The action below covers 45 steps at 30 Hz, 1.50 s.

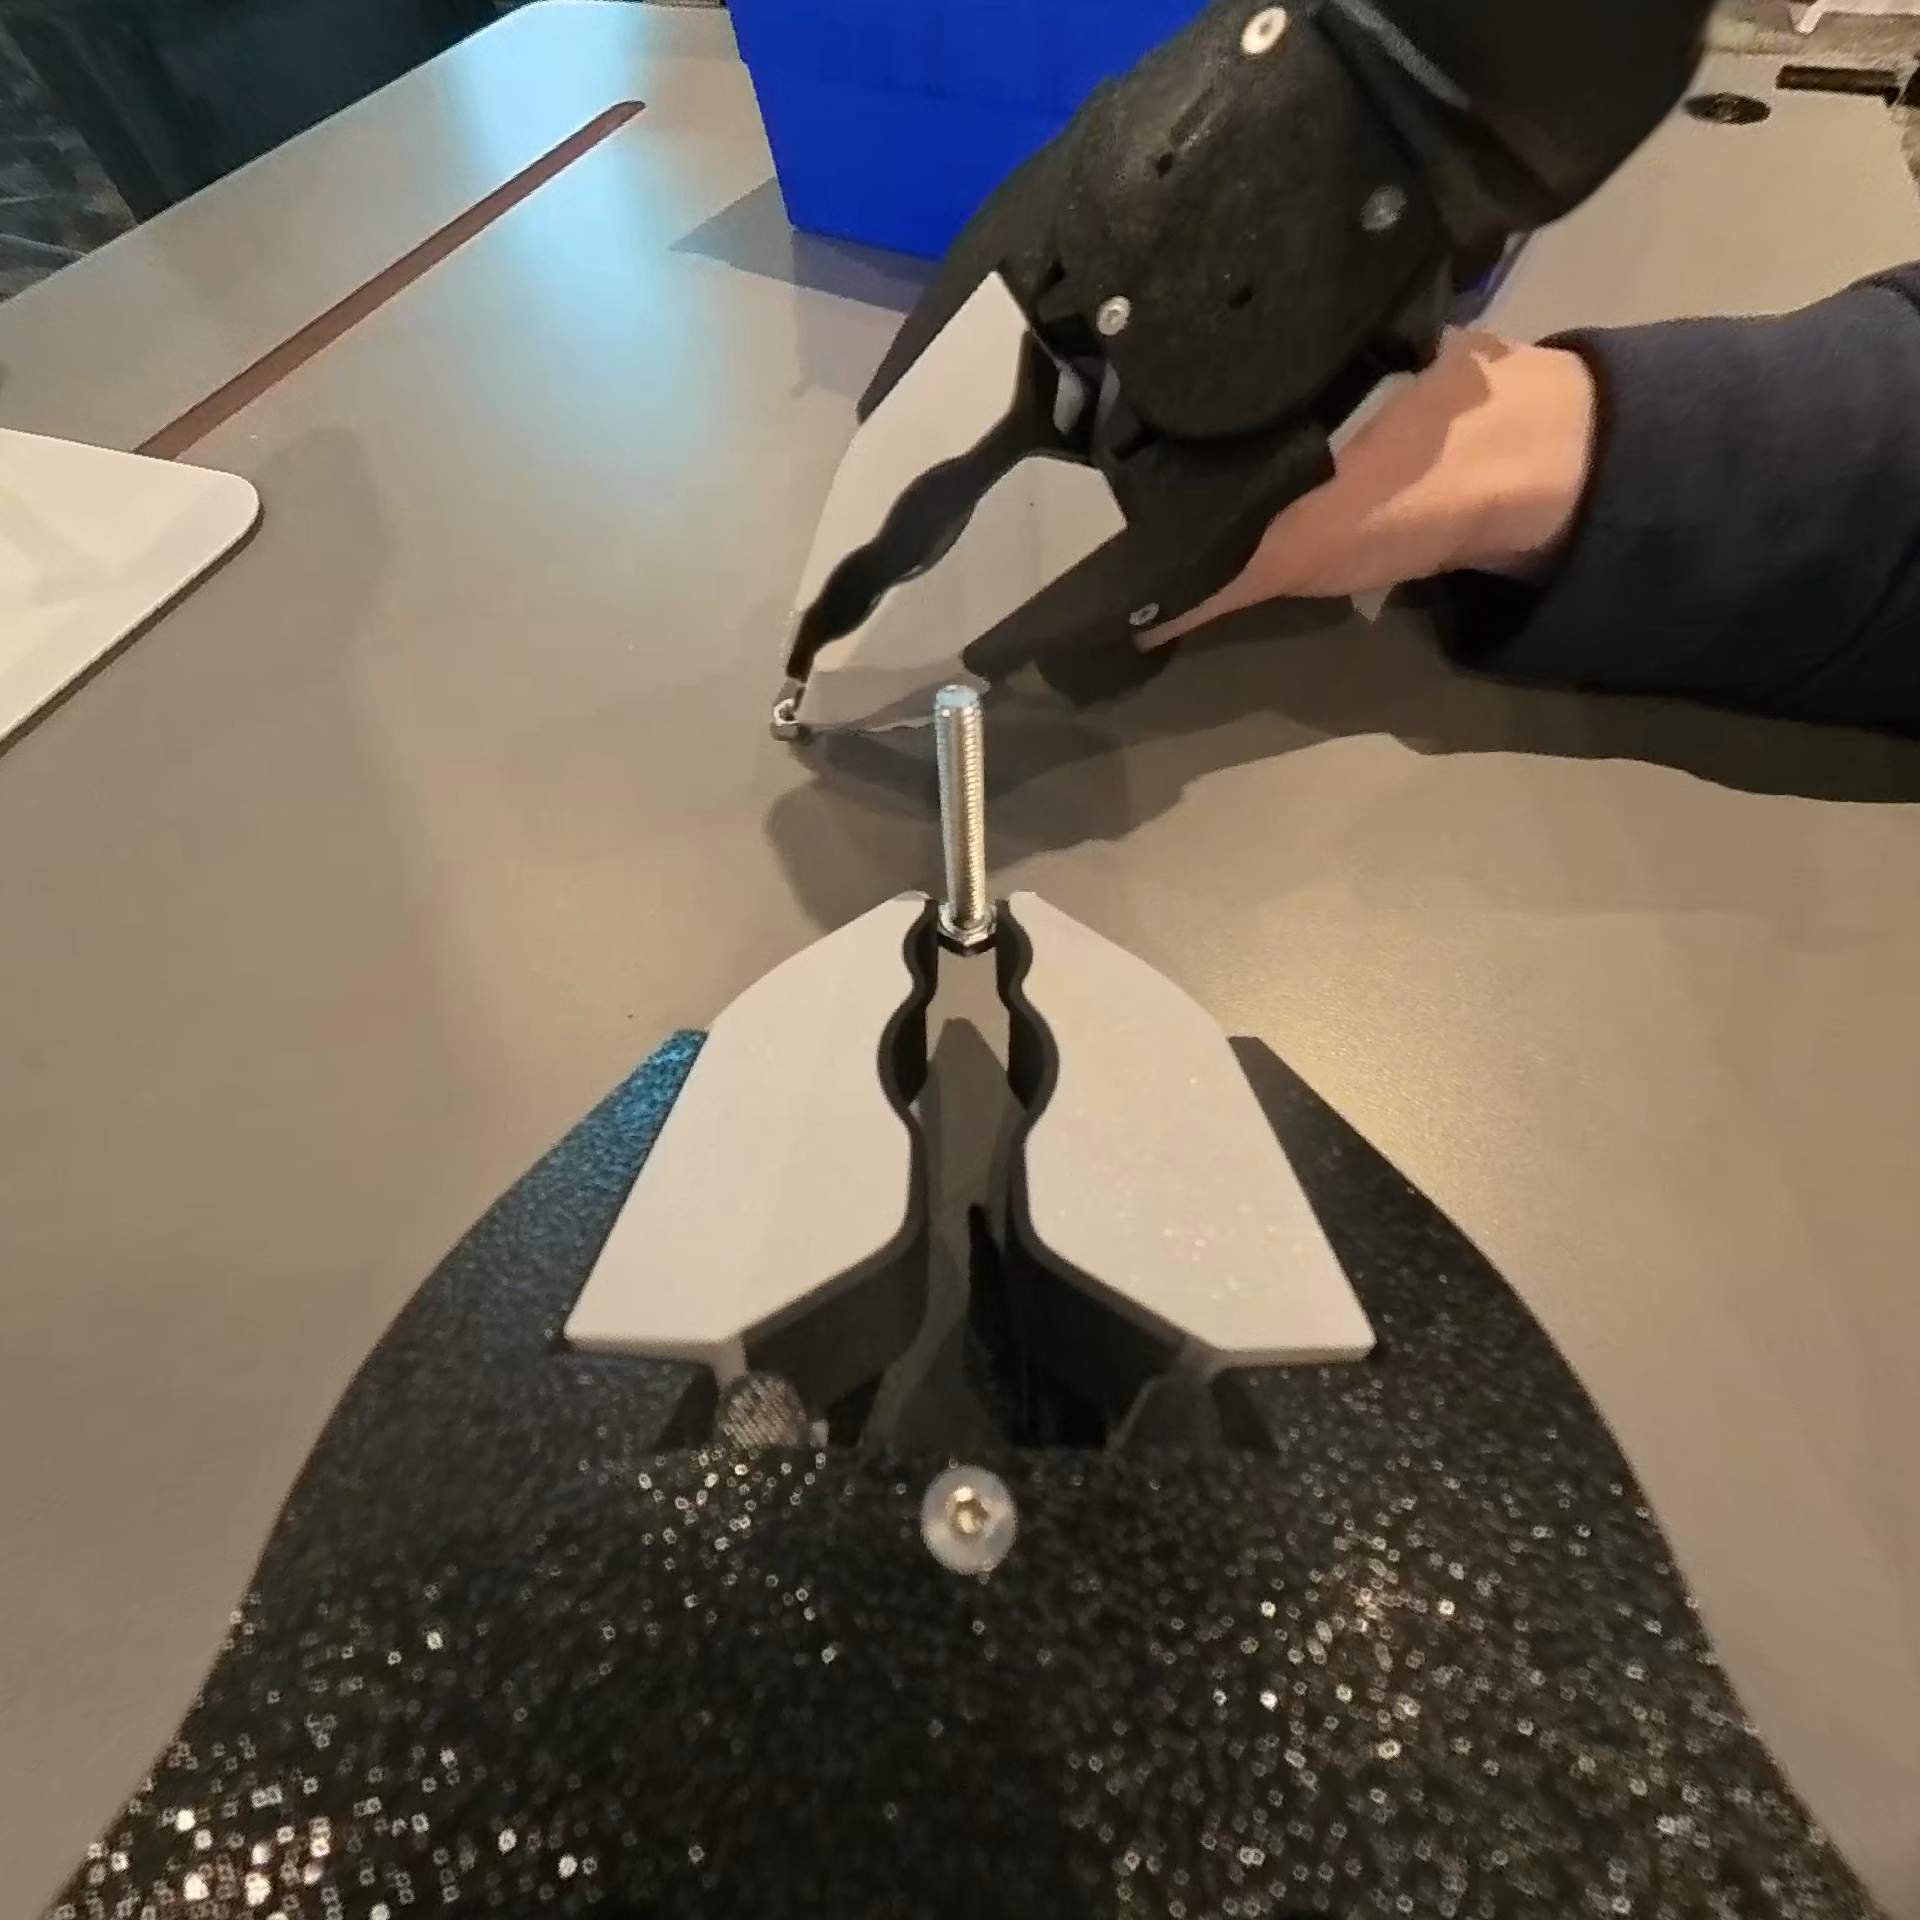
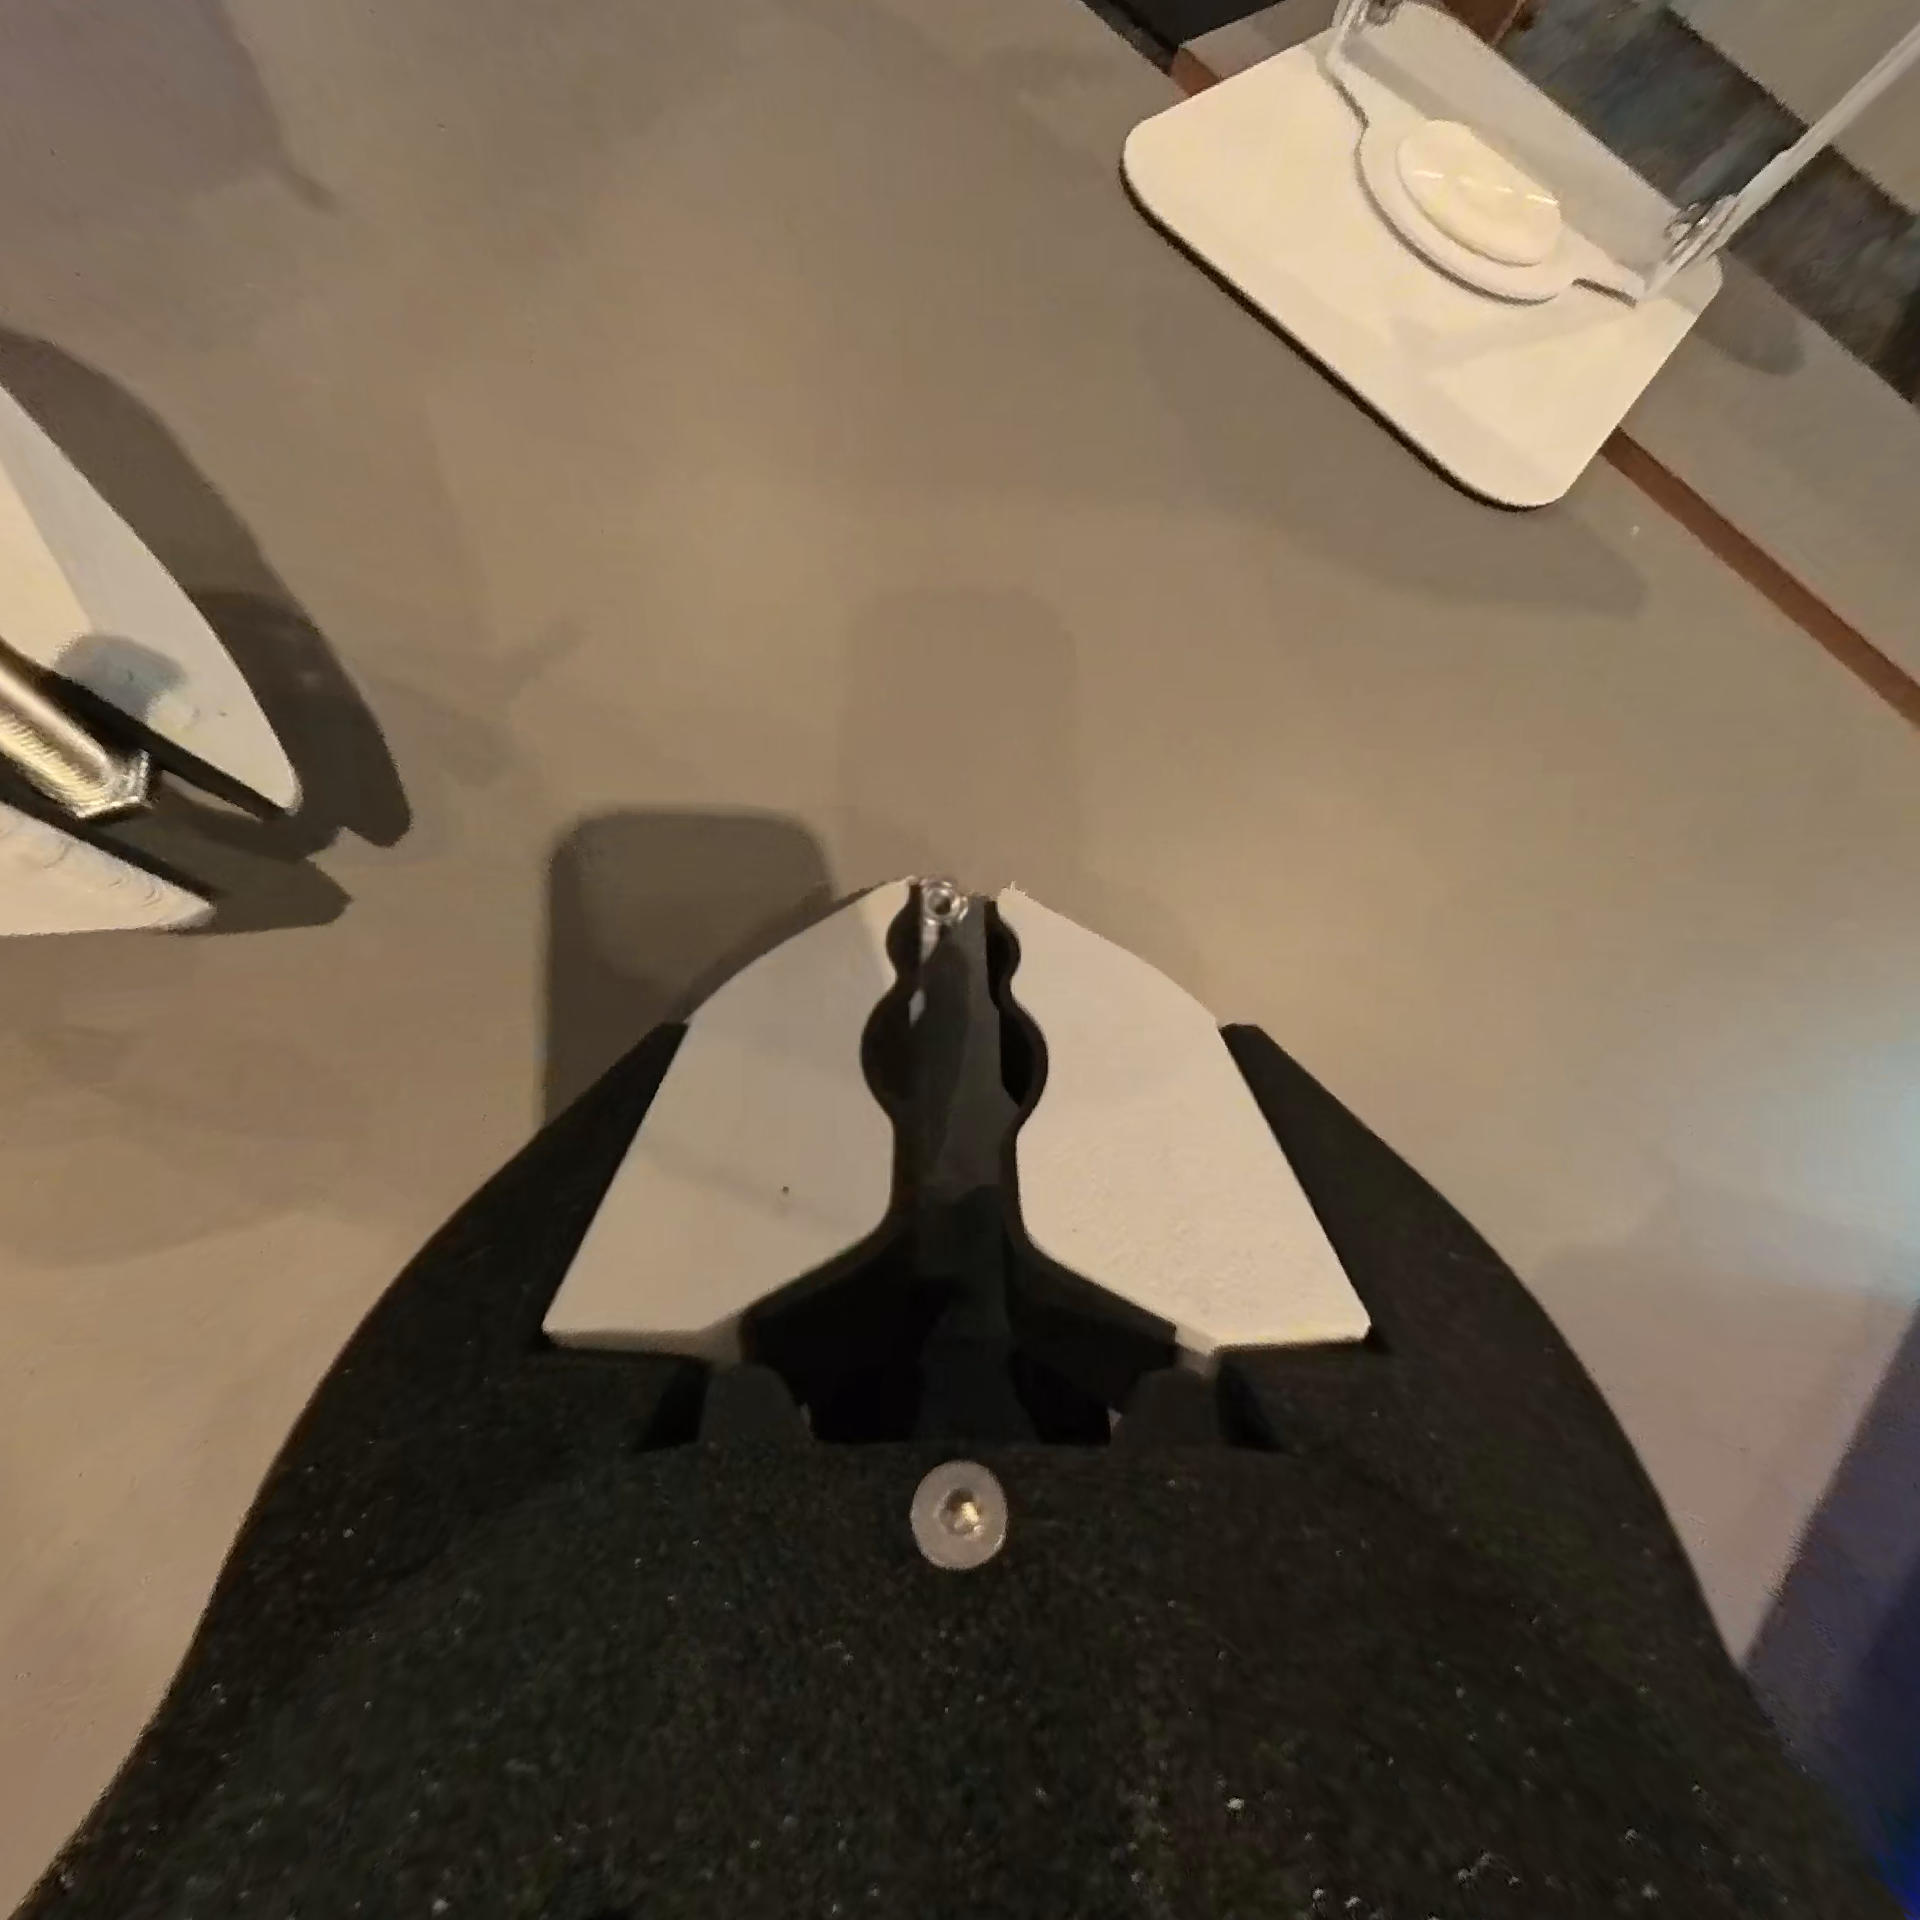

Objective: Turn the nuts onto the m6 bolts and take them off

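A big grey table [image 1: 416, 831] fills both views. At its far side stands a blue box [image 1: 862, 125]. A flat white plate [image 2: 1423, 343] with round corners lies on the table, at the left edge in the left wrist view and far right in the right wrist view. A clear plastic stand [image 2: 1558, 156] sits on top of it.

A person's hand [image 1: 1455, 478] in a dark sleeve [image 1: 1714, 520] comes in from the right and holds the right gripper [image 1: 800, 707]. It points down and to the left, with its tips right at the table.

The left gripper [image 1: 961, 920] is near the camera in its own view. Its two grey fingers [image 1: 790, 1143] are squeezed together on the head end of a long silver bolt [image 1: 958, 810]. The bolt stands straight up out of the tips, and its threads are bare all the way to the top.

The right gripper is closed too. It pinches a tiny silver nut [image 2: 940, 896] at the very tip of its fingers. In the left wrist view the nut [image 1: 787, 717] shows as a small shiny bit under the tips, low down by the table. It is a little to the left of the bolt and just beyond it. The nut and the bolt are near each other but not touching.
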Motion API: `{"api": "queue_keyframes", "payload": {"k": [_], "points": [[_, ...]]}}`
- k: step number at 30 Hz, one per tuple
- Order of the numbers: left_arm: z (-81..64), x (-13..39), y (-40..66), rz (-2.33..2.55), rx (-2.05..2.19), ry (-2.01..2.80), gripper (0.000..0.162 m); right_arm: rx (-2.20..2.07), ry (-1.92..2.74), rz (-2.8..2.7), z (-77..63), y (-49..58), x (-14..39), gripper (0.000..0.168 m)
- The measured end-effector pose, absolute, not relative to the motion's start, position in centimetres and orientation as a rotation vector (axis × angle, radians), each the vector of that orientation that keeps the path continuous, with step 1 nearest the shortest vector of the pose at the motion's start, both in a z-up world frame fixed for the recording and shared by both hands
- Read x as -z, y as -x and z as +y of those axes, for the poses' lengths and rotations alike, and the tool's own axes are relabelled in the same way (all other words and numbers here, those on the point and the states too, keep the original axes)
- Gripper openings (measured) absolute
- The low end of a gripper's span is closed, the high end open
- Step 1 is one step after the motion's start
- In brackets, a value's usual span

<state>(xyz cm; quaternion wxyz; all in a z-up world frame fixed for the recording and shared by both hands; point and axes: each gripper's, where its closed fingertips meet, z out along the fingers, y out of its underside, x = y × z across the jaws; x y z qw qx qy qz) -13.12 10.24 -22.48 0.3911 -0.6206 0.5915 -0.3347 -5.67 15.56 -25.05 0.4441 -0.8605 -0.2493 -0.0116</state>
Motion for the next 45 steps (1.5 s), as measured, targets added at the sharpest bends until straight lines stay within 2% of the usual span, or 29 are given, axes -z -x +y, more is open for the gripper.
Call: {"api": "queue_keyframes", "payload": {"k": [3,9,11,15,18,21,26,30,40,45], "points": [[10.2,22.5,13.1,1.505,0.847,1.575,0.010,-0.005,2.169,-0.607,15.7,5.7,25.4,0.014],[10.3,22.2,13.1,1.490,0.865,1.567,0.010,-0.043,2.170,-0.624,15.7,6.1,25.4,0.008],[10.2,22.1,13.2,1.482,0.886,1.563,0.010,-0.068,2.102,-0.646,15.6,6.6,24.6,0.000],[10.3,22.0,13.2,1.475,0.901,1.569,0.010,-0.230,1.938,-0.653,14.6,8.2,21.4,0.000],[10.3,22.2,13.2,1.480,0.878,1.572,0.010,-0.223,1.950,-0.624,14.4,7.3,21.6,0.000],[10.3,22.4,13.1,1.496,0.853,1.576,0.010,-0.229,1.967,-0.619,14.9,7.2,22.4,0.015],[10.4,22.3,13.1,1.487,0.863,1.575,0.010,-0.223,2.055,-0.704,16.5,8.5,24.0,0.019],[10.3,22.2,13.1,1.485,0.870,1.573,0.010,-0.255,2.134,-0.697,17.4,8.8,25.0,0.029],[10.3,22.3,13.1,1.490,0.867,1.574,0.010,-0.139,2.153,-0.751,18.0,9.3,25.7,0.011],[10.3,22.3,13.1,1.494,0.861,1.571,0.010,-0.109,2.131,-0.772,17.9,9.1,25.6,0.010]]}}
